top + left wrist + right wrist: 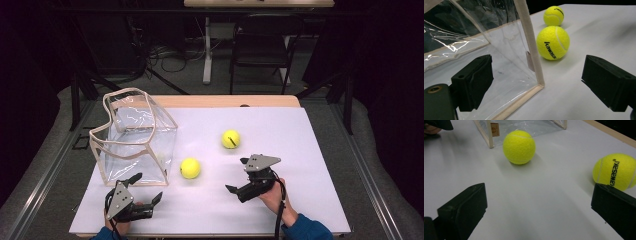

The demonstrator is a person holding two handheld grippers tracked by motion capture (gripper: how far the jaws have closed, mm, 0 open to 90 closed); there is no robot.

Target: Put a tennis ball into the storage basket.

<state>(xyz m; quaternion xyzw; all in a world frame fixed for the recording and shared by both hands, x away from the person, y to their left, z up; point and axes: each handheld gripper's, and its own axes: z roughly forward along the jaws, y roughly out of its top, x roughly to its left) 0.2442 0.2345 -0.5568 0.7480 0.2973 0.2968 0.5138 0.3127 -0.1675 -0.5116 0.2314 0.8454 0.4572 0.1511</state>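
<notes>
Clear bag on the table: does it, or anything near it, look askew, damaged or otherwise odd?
The clear bag stands upright but its soft rim is buckled inward on the left side, so the opening is lopsided. I see no tear. The two tennis balls lie loose on the white table beside it. Both grippers are open, holding nothing.

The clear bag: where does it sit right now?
In the high view the clear bag stands on the white sheet's left side, just beyond the left tool, with the nearer tennis ball at its right.
</notes>
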